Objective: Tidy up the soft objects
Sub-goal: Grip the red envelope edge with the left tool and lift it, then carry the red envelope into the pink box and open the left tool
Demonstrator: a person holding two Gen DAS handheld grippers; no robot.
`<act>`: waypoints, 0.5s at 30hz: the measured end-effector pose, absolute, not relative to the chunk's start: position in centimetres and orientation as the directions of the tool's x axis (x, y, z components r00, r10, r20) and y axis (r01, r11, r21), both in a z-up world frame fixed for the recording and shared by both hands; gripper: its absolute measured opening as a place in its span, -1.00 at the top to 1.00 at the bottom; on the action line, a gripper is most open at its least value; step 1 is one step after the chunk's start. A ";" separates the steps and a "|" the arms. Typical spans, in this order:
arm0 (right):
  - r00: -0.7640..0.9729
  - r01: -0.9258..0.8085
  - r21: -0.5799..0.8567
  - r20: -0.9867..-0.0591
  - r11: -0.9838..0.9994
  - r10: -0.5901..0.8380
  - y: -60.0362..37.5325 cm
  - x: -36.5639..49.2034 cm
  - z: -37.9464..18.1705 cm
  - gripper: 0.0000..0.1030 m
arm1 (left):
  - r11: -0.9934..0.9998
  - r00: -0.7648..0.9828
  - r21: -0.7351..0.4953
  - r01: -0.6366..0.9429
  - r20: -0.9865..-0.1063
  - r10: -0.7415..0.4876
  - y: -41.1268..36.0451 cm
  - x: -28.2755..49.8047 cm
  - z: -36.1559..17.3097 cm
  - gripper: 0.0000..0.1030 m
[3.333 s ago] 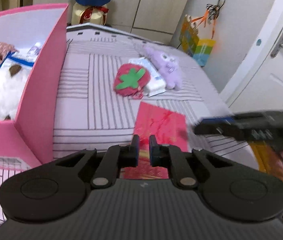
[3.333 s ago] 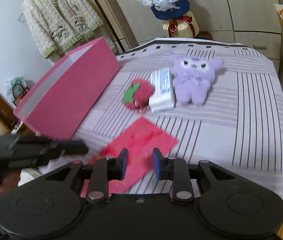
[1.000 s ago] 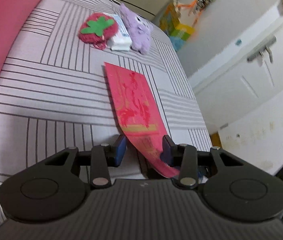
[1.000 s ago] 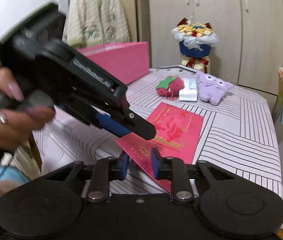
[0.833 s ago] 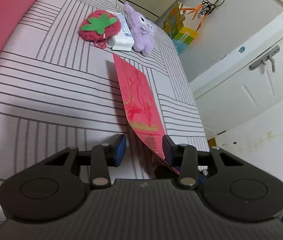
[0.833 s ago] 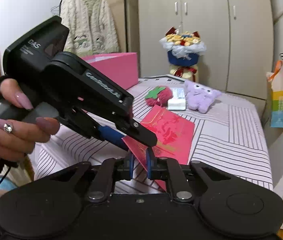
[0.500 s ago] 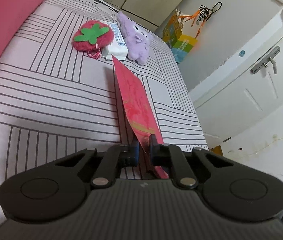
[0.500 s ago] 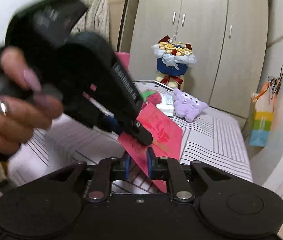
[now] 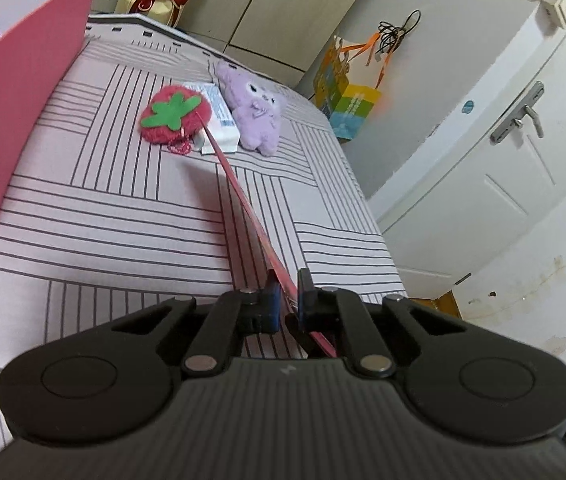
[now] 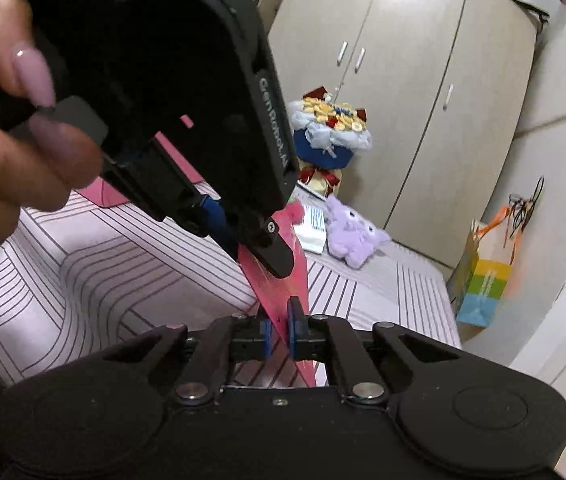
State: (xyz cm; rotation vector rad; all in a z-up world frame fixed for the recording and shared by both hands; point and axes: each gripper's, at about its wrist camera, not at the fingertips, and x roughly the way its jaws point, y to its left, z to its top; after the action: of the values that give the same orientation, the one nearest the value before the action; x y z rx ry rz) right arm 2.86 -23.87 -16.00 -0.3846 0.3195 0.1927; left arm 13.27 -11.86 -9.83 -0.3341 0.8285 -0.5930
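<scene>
From the right wrist, left tool (image 10: 267,252) visibly clamps red envelope (image 10: 279,292)

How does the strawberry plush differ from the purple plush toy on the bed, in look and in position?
The strawberry plush is red and round with a flat green leaf on top; the purple plush toy is lilac, animal-shaped, with a face. The strawberry lies nearer the pink box; the purple toy lies nearer the door side. Both rest on the striped bed, flanking a white packet.
</scene>
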 end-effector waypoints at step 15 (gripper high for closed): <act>0.946 -0.275 -0.370 -0.266 0.887 0.183 -21.1 0.3 -10.5 0.84 | 0.798 0.607 -0.423 0.430 -0.519 -0.602 -7.7 9.2 -3.5 0.85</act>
State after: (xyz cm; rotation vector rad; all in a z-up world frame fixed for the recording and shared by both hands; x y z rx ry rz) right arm 0.27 -21.13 -10.50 -0.4162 0.2281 0.2402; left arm 9.16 -7.65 -3.45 -0.2671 0.6955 -0.6046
